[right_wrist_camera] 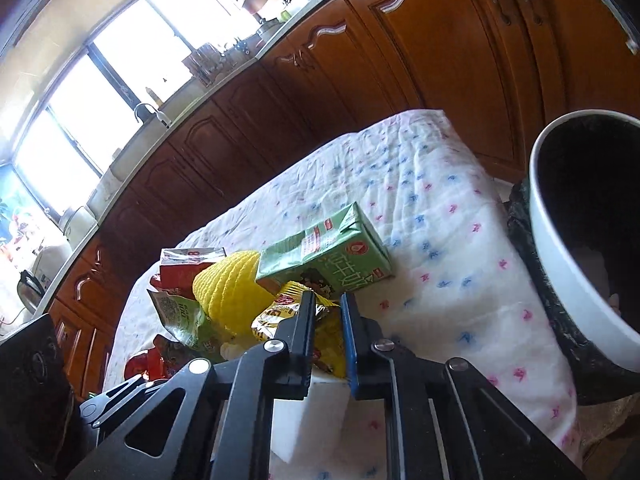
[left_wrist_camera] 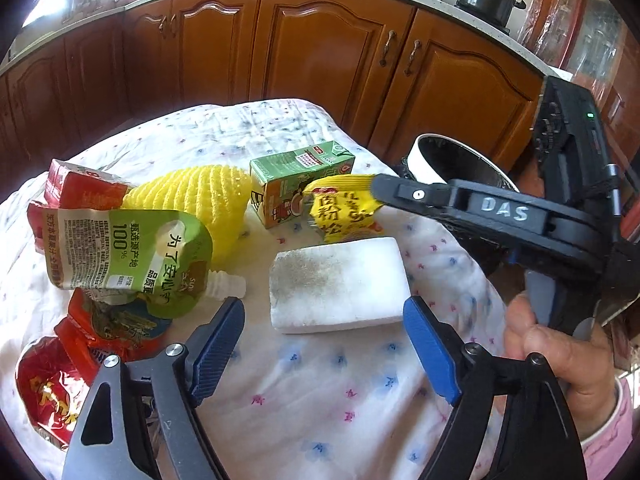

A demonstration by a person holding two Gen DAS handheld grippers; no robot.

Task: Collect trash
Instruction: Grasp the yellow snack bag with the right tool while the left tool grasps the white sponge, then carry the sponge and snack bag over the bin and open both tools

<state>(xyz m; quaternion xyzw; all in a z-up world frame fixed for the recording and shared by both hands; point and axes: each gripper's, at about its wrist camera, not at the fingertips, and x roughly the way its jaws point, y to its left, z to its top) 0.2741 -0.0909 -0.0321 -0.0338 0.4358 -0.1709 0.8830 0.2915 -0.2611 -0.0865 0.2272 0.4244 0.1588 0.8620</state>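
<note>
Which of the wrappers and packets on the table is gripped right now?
The yellow packet: the right gripper is shut on its edge. The green pouch and red wrappers lie untouched.

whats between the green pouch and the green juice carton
The yellow foam fruit net lies between the green pouch and the green carton, touching or overlapping both; clearest in the left wrist view.
</note>
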